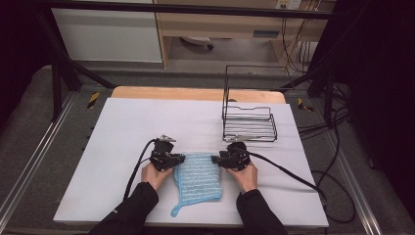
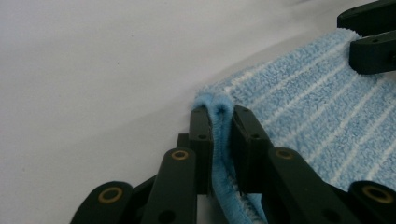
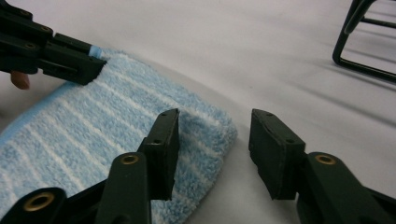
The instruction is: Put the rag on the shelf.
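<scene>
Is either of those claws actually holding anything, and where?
The left claw pinches the blue striped terry cloth at its far left corner; the right claw grips nothing.

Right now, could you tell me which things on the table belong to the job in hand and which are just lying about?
In use:
- blue striped cloth
- left tongs, shut on the cloth's corner
- right tongs, open, with the cloth's other far corner between the jaws

Lying about:
- black wire rack, standing apart behind the cloth
- white table cover
</scene>
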The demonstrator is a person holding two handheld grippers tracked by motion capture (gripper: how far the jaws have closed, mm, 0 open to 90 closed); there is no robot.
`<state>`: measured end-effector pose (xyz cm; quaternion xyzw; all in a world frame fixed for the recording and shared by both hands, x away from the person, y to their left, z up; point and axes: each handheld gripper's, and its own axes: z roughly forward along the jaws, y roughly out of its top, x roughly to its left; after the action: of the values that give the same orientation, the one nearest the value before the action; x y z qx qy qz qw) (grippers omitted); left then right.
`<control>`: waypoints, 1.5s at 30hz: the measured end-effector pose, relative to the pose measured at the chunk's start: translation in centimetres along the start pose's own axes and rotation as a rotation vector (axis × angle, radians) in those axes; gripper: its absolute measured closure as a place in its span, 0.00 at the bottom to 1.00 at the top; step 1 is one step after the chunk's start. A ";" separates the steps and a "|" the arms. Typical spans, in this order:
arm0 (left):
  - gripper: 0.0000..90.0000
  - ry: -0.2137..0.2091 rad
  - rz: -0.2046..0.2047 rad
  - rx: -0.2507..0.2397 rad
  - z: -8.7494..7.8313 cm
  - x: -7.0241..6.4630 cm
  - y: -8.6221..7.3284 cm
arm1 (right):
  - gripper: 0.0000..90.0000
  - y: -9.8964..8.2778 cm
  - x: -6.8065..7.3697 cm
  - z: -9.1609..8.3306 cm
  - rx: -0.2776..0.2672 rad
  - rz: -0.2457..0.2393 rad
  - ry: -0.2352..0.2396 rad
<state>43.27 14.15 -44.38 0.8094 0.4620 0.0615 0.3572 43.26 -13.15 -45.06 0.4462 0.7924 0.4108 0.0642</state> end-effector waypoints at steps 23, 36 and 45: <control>0.90 -0.045 -0.027 -0.013 -0.3 0.6 0.1 | 0.92 -0.1 0.0 -0.1 0.021 0.014 0.059; 0.91 -0.059 0.003 -0.106 -2.5 -0.2 0.3 | 0.92 0.1 0.7 -1.7 -0.042 -0.001 0.063; 0.91 -0.065 0.032 -0.166 -4.2 -0.9 0.3 | 0.92 0.4 1.2 -2.9 -0.095 -0.006 0.082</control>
<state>41.13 15.52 -40.89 0.7860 0.4305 0.0790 0.4366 41.46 -13.89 -42.63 0.4230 0.7754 0.4658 0.0541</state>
